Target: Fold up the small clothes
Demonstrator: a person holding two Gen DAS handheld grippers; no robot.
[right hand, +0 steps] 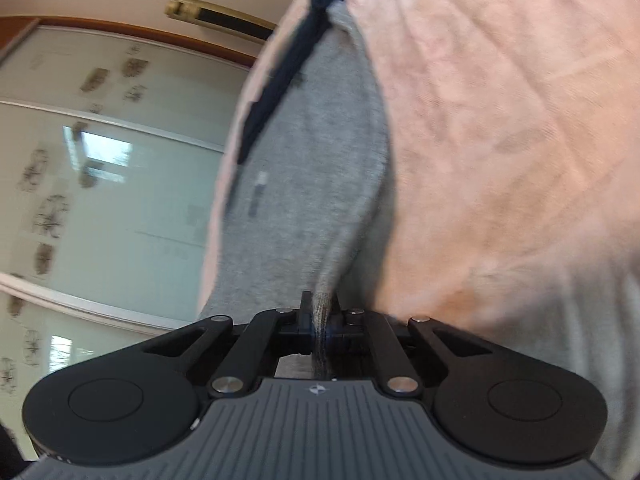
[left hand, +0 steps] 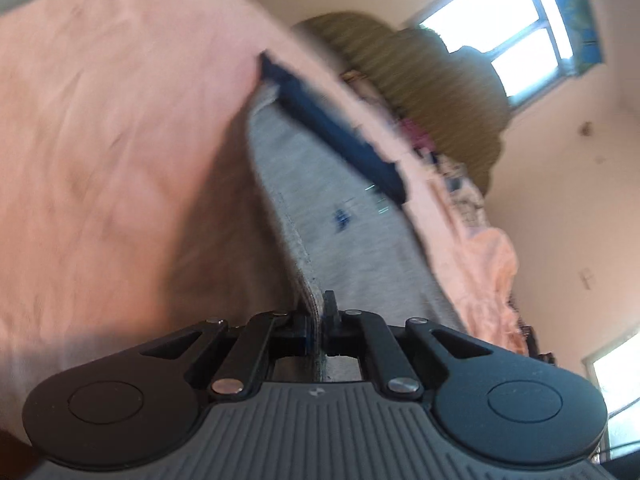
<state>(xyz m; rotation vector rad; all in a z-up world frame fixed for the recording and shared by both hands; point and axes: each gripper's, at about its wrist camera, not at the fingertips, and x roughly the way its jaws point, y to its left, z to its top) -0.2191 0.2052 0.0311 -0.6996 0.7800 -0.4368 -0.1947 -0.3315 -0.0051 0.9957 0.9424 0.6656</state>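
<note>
A small grey garment [left hand: 340, 216] with a dark navy band [left hand: 332, 128] along one edge hangs stretched over a pink cloth surface [left hand: 112, 152]. My left gripper [left hand: 320, 308] is shut on the garment's grey hem, which runs between the fingers. In the right wrist view the same grey garment [right hand: 308, 184] with its navy band [right hand: 280, 76] runs away from my right gripper [right hand: 320, 304], which is shut on another part of its edge. Both views are motion-blurred.
The pink cloth surface [right hand: 500, 140] fills most of both views. A pile of clothes [left hand: 448, 160] and an olive patterned heap [left hand: 420, 76] lie beyond it below a window [left hand: 500, 28]. Frosted sliding doors [right hand: 100, 180] stand at the left of the right wrist view.
</note>
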